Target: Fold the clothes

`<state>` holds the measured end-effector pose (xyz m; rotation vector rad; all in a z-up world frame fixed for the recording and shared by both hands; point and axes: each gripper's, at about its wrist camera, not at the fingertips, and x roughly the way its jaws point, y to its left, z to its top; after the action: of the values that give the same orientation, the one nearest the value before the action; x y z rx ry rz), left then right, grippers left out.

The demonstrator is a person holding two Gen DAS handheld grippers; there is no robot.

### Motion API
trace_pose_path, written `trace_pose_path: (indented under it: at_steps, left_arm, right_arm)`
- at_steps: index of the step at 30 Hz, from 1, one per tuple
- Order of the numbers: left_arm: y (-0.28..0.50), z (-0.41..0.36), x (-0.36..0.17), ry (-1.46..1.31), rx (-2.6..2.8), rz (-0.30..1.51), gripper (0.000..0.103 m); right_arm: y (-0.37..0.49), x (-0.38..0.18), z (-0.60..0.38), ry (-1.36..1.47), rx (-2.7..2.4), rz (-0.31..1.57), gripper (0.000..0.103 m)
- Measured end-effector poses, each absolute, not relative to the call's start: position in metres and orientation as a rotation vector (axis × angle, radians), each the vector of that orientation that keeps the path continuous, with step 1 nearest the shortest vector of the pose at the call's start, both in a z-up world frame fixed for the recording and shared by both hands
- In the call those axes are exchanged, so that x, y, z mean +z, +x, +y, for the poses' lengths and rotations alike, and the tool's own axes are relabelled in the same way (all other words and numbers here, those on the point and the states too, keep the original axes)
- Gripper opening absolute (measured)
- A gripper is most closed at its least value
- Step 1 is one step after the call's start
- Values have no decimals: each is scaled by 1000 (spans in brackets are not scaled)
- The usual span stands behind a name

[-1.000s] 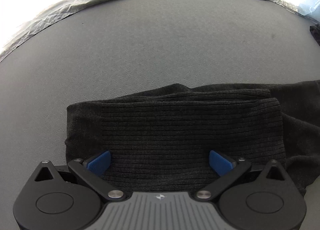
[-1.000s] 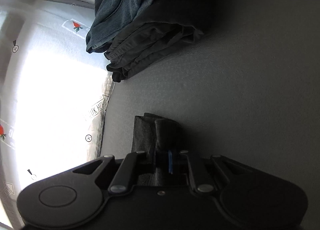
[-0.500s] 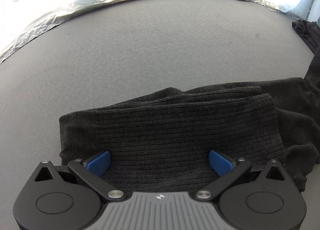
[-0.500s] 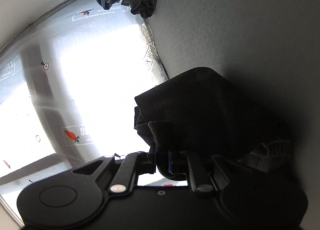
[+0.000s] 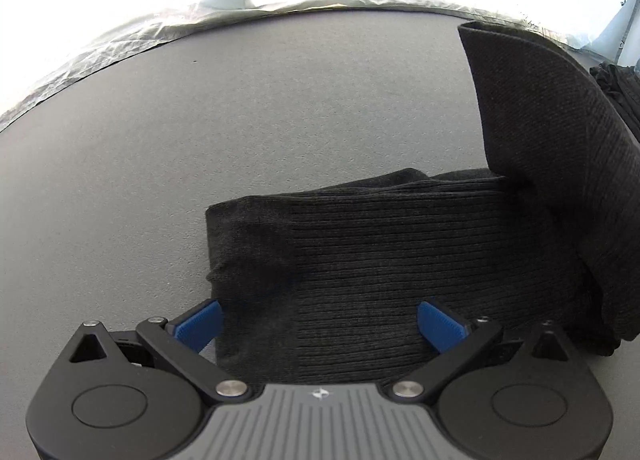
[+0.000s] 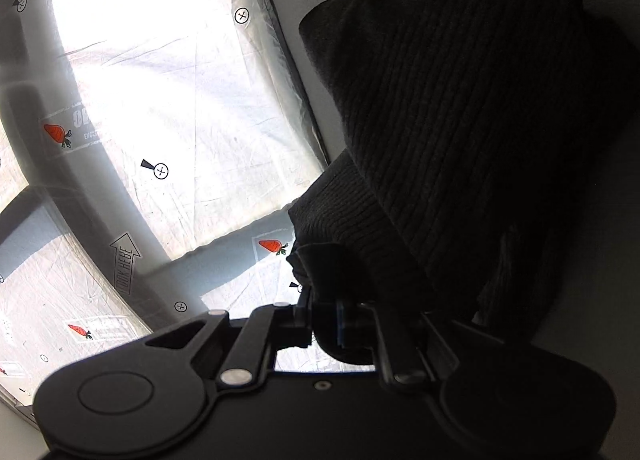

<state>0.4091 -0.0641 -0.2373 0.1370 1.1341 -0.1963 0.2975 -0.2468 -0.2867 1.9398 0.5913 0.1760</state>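
Observation:
A dark ribbed knit garment [image 5: 380,260] lies folded on the grey table [image 5: 240,120]. My left gripper [image 5: 320,324] hovers over its near edge, open, blue pads wide apart with the cloth beneath and between them. In the left wrist view the garment's right part [image 5: 552,148] is lifted and stands up as a flap. My right gripper [image 6: 336,324] is shut on an edge of the same garment [image 6: 460,120], which rises in a dark fold ahead of it.
Another pile of dark clothes [image 5: 620,88] lies at the far right of the table. Crinkled clear plastic sheet [image 6: 168,100] with carrot prints and arrow marks covers the bright area beyond the table's edge [image 5: 120,44].
My right gripper has swung round and lifted its end of the garment, so the cloth now stands up at the right in the left wrist view. The left gripper shifted sideways.

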Motion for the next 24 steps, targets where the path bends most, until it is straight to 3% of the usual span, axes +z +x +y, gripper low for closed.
trace_pose_path:
  at_steps: [11, 20, 24]
  left_arm:
    - [391, 27, -241, 169, -123, 1117, 103]
    - [398, 39, -254, 175, -133, 1150, 103]
    - [397, 36, -257, 174, -139, 1159, 103]
  right_arm:
    - [326, -301, -160, 1901, 210, 745, 11]
    - [353, -314, -139, 1872, 135, 870, 16]
    - [362, -309, -137, 1899, 168, 866, 33]
